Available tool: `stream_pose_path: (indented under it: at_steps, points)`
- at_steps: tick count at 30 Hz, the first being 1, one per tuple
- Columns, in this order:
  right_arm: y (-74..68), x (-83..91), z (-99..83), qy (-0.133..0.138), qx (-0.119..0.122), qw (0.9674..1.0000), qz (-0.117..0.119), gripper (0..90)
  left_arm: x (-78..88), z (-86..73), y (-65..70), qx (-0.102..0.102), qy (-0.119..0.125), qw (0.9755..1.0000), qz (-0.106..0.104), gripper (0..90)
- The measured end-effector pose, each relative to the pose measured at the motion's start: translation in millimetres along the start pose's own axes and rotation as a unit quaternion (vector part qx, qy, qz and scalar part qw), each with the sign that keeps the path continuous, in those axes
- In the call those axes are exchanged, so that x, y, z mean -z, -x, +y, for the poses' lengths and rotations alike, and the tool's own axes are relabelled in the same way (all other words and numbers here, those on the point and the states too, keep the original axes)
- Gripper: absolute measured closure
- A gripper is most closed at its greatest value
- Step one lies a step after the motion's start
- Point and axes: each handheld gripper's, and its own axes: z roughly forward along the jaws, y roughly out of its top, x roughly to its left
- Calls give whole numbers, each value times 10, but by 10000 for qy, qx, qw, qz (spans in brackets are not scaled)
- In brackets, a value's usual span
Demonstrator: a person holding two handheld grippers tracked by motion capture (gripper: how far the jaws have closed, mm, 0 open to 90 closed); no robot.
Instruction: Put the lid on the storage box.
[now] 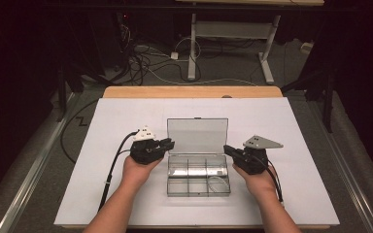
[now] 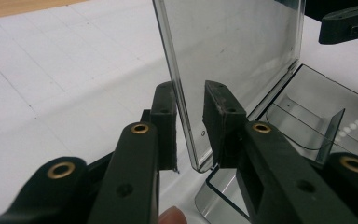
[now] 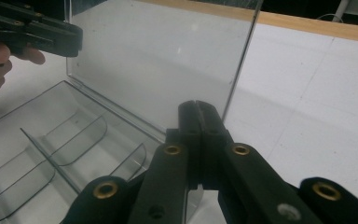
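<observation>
Between left tool pads: upright lid edge, gap remaining.

Lab: dark room, floor cables, papered table, desk frame.

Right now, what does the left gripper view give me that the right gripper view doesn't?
Left gripper view: the left gripper straddles the side edge of the raised clear lid, jaws still gapped around it, no firm pinch visible; a white bead string lies in the box.

Right gripper view: the right gripper has its jaws pressed together with nothing between them, near the lid's other edge; the curved dividers of the box's compartments are plain.

Both: the upright lid, the clear box base, the white table cover, and the opposite gripper farther off.
</observation>
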Motion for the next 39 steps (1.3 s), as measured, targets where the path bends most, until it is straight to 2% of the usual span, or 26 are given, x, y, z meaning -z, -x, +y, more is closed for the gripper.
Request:
stream_pose_path:
  at_steps: [1,2,3,8,20,39]
  points:
    - [-11,2,0,-2,4,10000,6,900,-5,-6,25,123,117,9999,-8,746]
    - [-22,5,0,-8,9,10000,18,900,4,-10,25,96,122,9999,-8,752]
    - [-36,7,-1,-18,12,10000,19,900,22,-14,15,-38,55,10000,0,757]
    - [-100,19,-9,-12,48,9999,97,900,50,-26,54,-117,96,9999,37,762]
    - [-166,37,-38,-11,46,9998,217,900,104,-47,115,-234,145,9996,34,759]
    - [-185,94,-42,50,92,9998,147,900,198,-116,185,-307,190,9993,35,748]
